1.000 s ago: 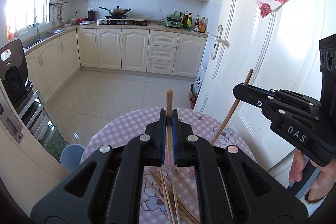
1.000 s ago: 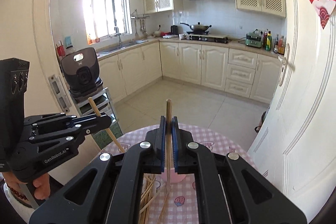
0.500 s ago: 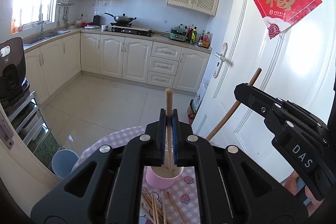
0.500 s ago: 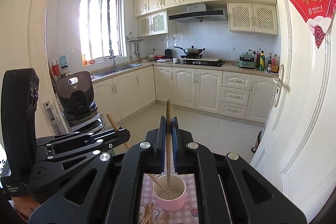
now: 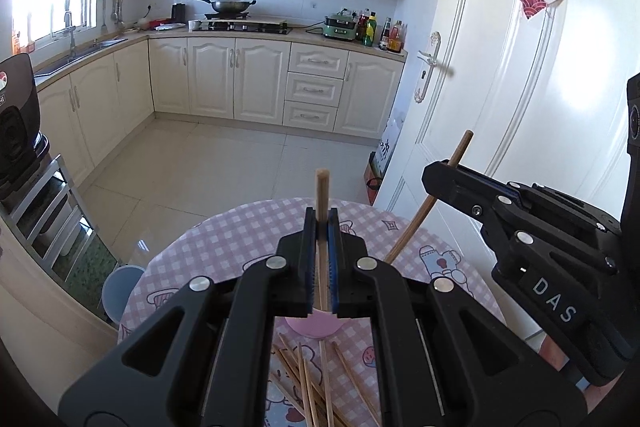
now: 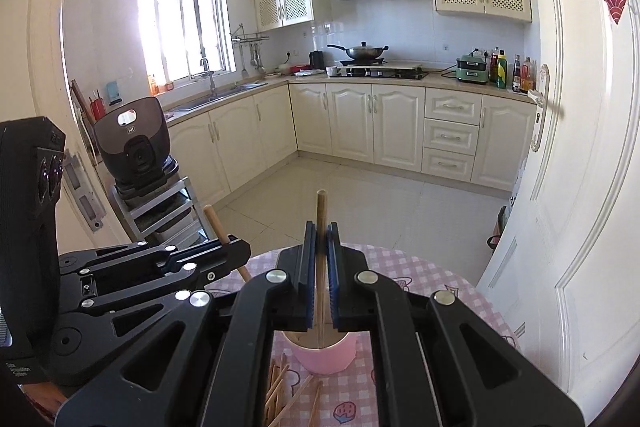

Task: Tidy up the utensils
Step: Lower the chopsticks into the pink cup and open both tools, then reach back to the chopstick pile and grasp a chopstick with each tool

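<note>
1. Nearest the cameras, loose chopsticks (image 5: 316,387) lie scattered on the checked tablecloth (image 5: 224,247), not yet sorted.
2. Just beyond them stands the pink cup (image 6: 324,353), apparently the holder they belong in.
3. The right gripper (image 6: 320,267) is clamped on one chopstick (image 6: 320,211), held upright with its lower end inside the cup, likely for a clean drop.
4. The left gripper (image 5: 322,255) likewise pinches an upright chopstick (image 5: 321,187) above the cup.
5. Farther off are the kitchen cabinets (image 5: 240,79).
</note>
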The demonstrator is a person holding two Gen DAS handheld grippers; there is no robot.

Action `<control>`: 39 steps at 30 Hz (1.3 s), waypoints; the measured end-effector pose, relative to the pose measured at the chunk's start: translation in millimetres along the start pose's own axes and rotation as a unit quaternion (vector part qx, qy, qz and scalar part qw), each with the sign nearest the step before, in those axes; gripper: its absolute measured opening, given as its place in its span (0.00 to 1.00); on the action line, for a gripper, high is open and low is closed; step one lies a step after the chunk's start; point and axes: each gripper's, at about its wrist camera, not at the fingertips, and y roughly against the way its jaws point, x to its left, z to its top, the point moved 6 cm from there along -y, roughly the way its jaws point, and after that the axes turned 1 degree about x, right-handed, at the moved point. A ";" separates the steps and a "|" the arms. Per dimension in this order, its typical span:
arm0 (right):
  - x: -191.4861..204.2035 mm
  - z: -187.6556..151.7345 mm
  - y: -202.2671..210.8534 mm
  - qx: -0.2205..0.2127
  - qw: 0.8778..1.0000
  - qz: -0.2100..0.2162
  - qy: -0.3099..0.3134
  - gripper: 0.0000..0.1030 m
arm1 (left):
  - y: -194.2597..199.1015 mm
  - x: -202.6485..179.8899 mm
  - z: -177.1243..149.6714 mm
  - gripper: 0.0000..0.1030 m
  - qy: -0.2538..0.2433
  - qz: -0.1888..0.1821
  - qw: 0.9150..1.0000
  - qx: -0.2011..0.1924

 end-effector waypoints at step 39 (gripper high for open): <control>2.1 -47.0 23.3 0.015 1.000 -0.008 -0.010 0.45 | 36.7 24.0 -41.3 0.69 -0.019 0.072 0.997 -0.007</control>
